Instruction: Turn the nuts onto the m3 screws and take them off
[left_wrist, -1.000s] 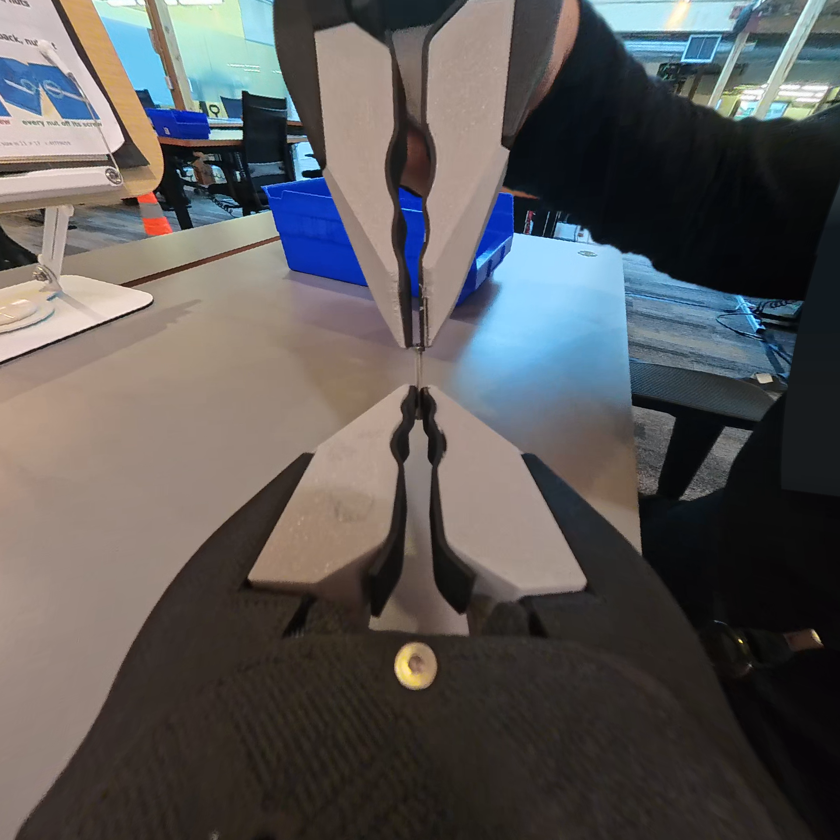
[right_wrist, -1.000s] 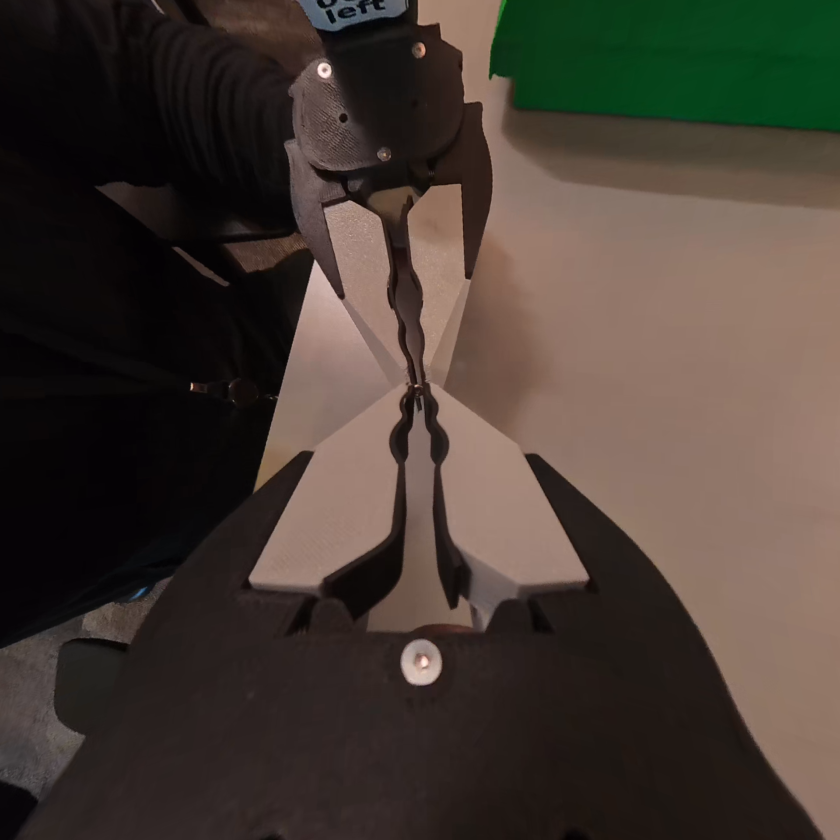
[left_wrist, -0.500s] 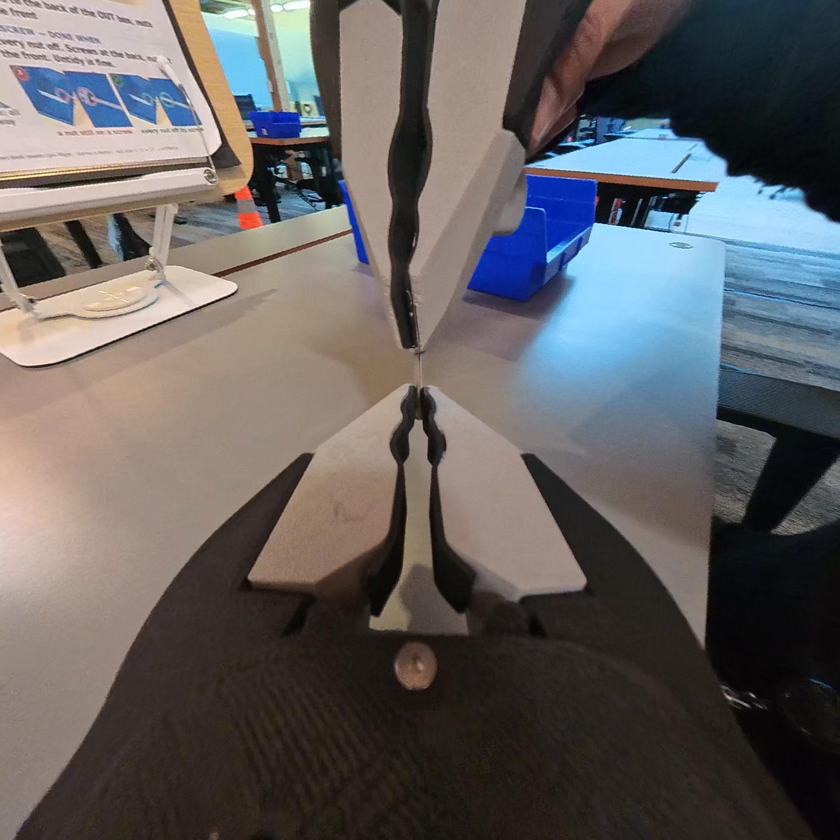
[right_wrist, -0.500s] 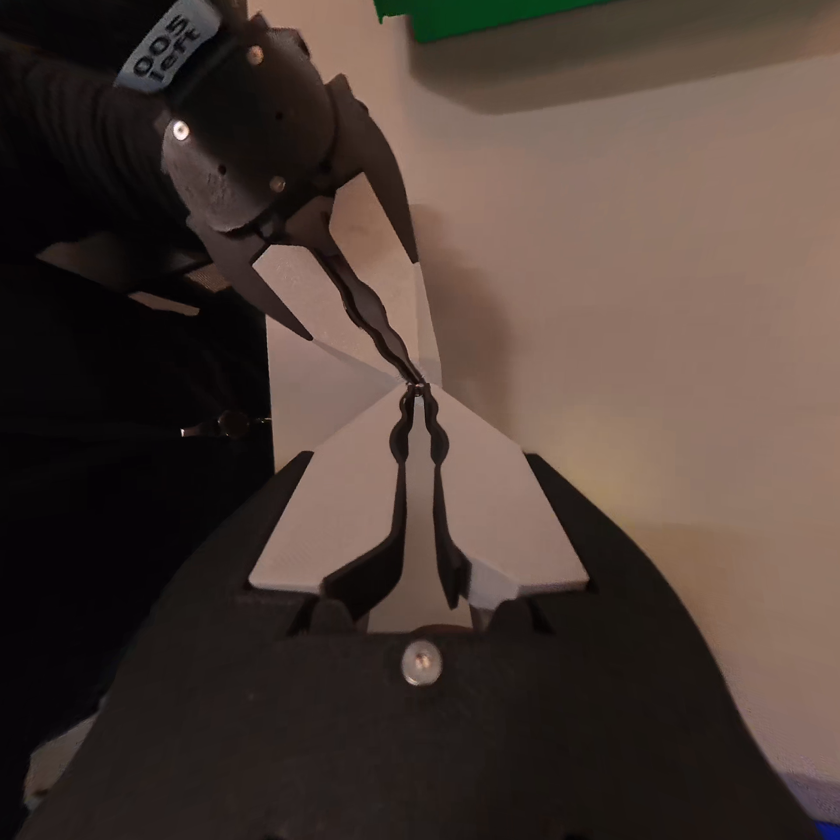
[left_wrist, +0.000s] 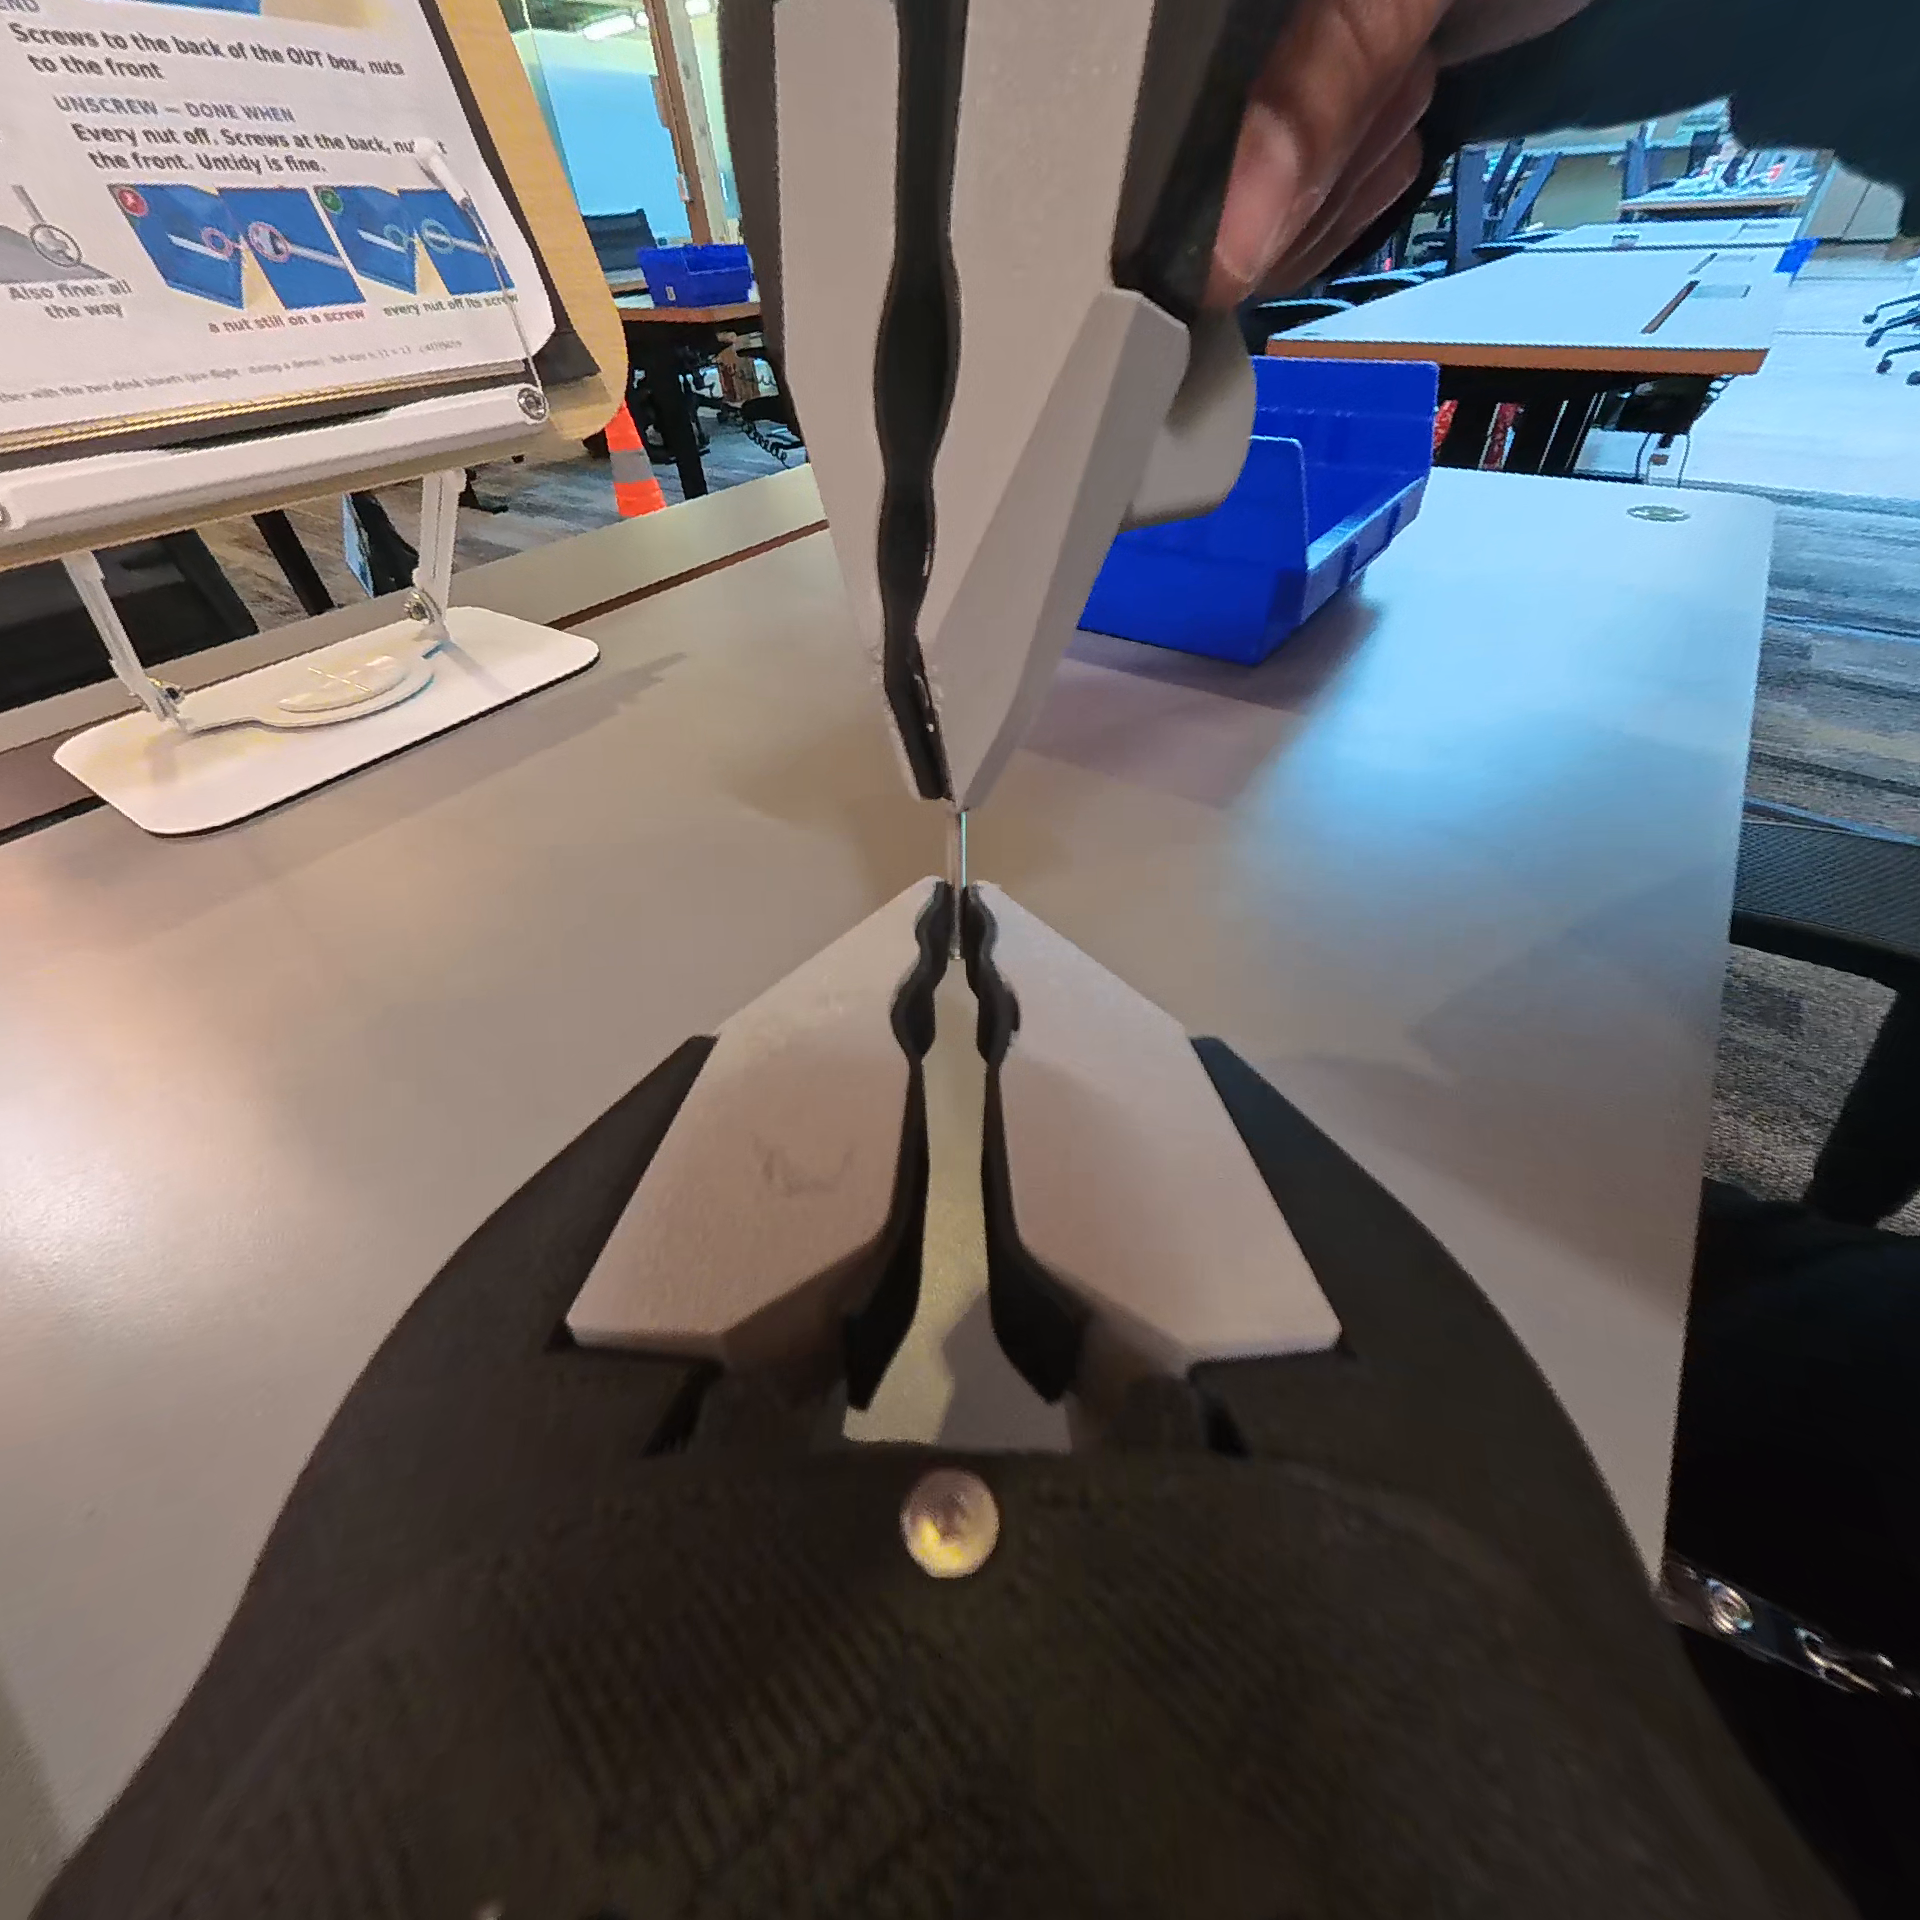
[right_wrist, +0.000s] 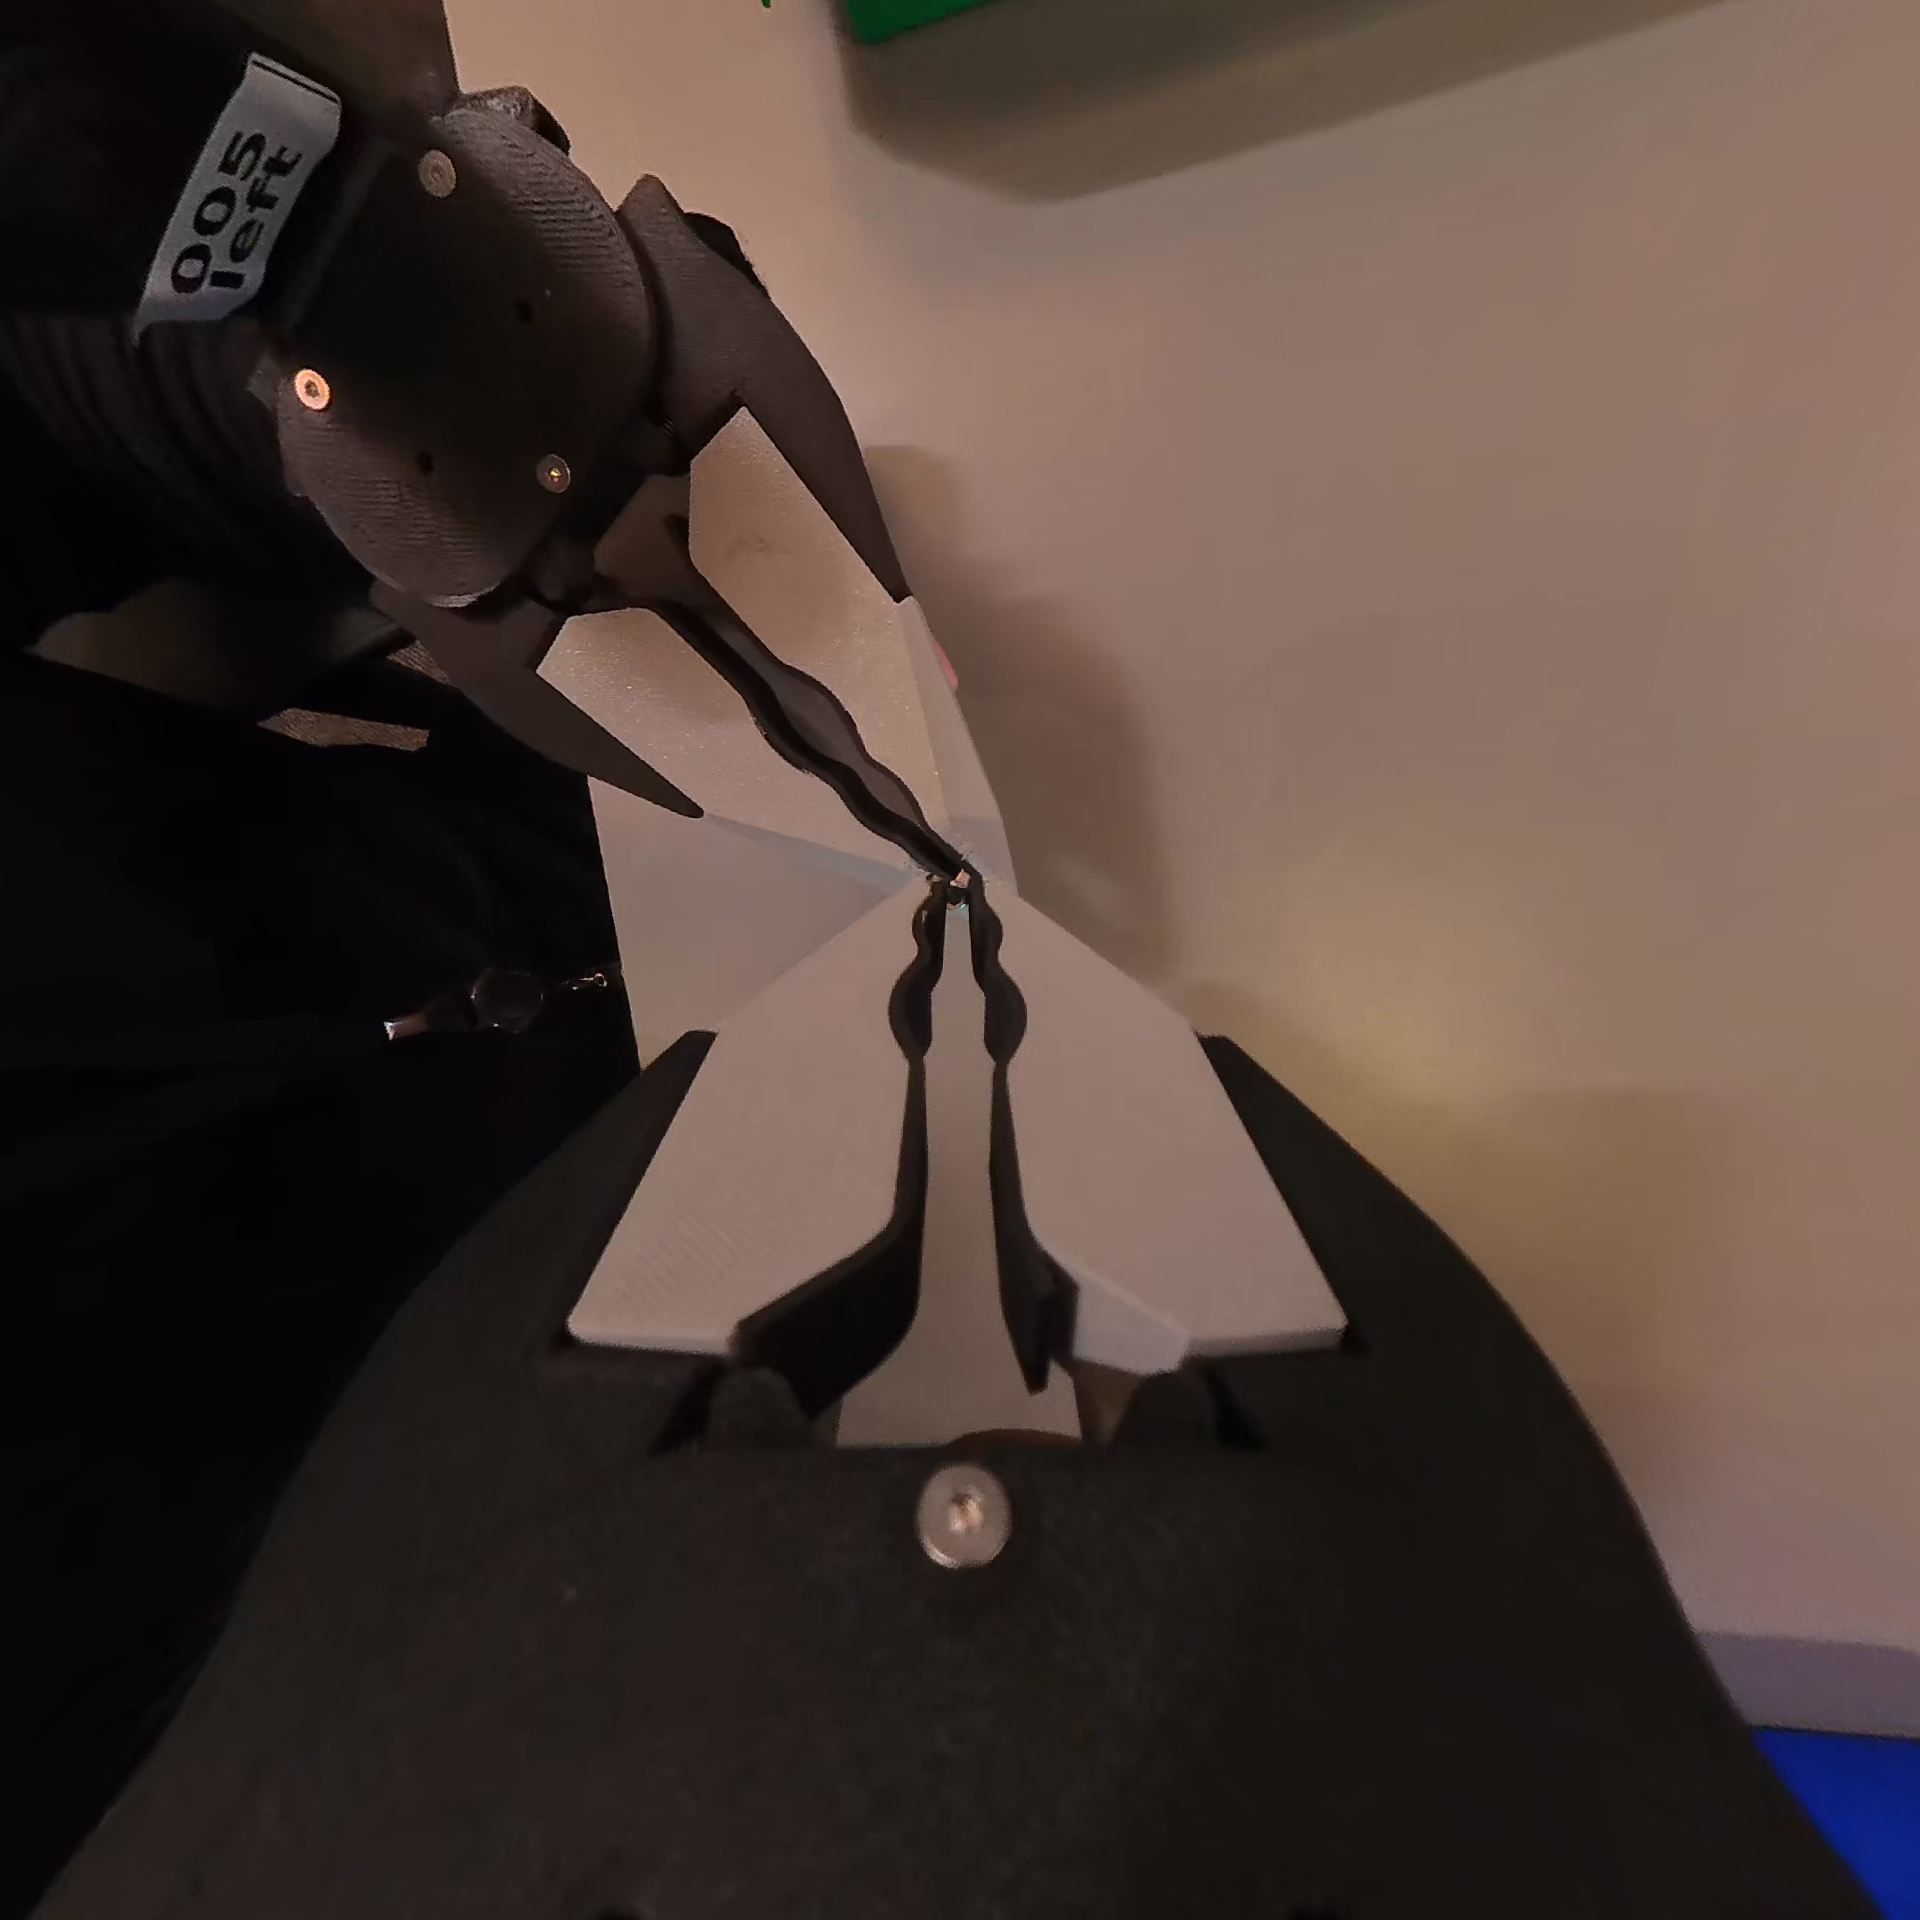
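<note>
A thin M3 screw (left_wrist: 958, 847) spans the short gap between both grippers, above the grey table (left_wrist: 416, 987). My left gripper (left_wrist: 954, 906) is shut on the screw's near end. My right gripper (left_wrist: 938, 777) comes down from above and is shut on the far end, where a small metal nut (right_wrist: 954, 885) shows at its tips. In the right wrist view my right gripper (right_wrist: 954, 906) meets the left gripper (right_wrist: 943, 864) tip to tip, and the left one slants in from the upper left. The screw's shaft is hidden there.
A blue bin (left_wrist: 1278, 540) stands behind the grippers. A white document stand (left_wrist: 260, 665) with an instruction sheet is at the back left. A green bin (right_wrist: 1143, 26) lies at the far edge in the right wrist view. The table's right edge (left_wrist: 1714, 935) is close. Both grippers' tips are close together, under 4 cm apart.
The right gripper has rolled around the screw's axis while both stayed shut, so the left gripper looks more slanted in its view. The left wrist view has swung towards the document stand.
</note>
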